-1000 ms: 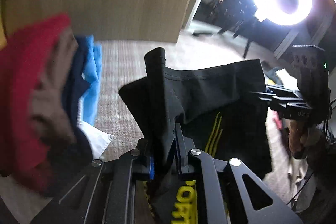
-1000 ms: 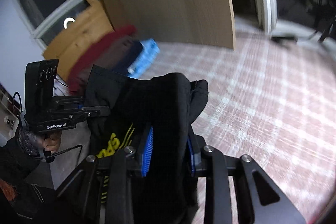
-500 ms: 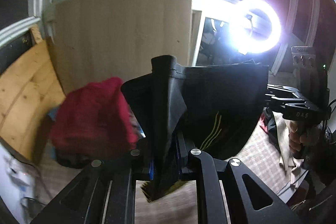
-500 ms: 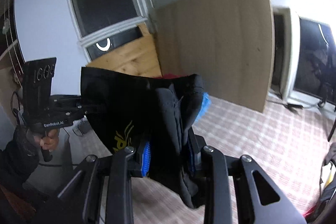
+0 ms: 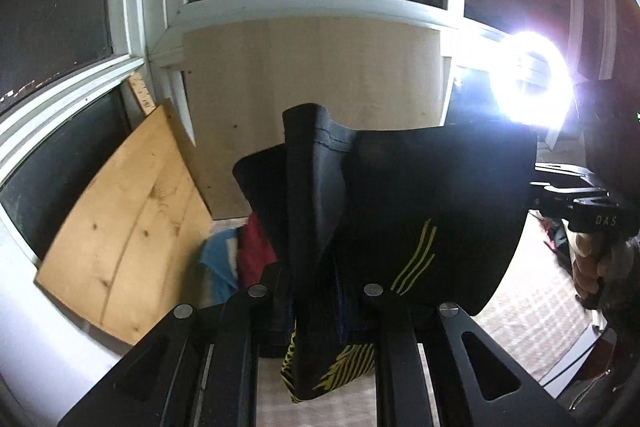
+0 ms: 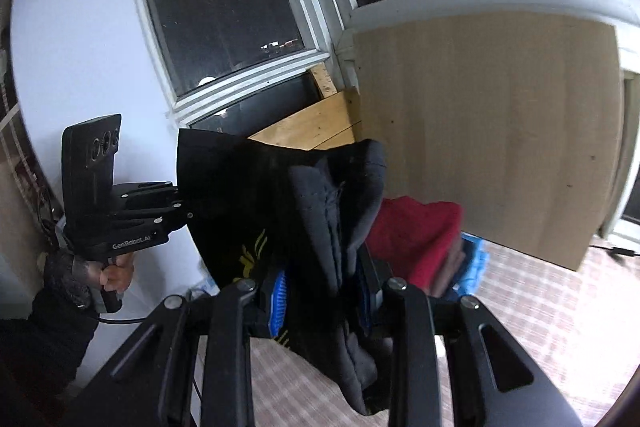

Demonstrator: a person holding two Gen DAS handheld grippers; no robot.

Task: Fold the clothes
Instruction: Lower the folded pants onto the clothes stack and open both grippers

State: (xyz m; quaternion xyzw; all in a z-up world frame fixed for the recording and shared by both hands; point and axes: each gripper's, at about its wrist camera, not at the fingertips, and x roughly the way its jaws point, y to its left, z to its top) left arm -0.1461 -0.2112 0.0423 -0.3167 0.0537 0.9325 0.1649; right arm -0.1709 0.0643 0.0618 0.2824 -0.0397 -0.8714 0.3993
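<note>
A pale wooden board [image 5: 312, 87] leans under the window frame [image 5: 304, 7], and a ring light [image 5: 528, 83] shines at its right edge.

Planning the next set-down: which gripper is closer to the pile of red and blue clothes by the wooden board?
Hard to tell. The left gripper and right gripper both grip the black garment in front of the pile; depth looks similar.

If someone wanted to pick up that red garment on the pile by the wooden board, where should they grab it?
Probably the top fold of the red garment, coming from above. It lies uppermost on the stack of clothes, bulging upward, with the light wooden board close behind it, so the top is the free side. Its edges are blurred.
</note>
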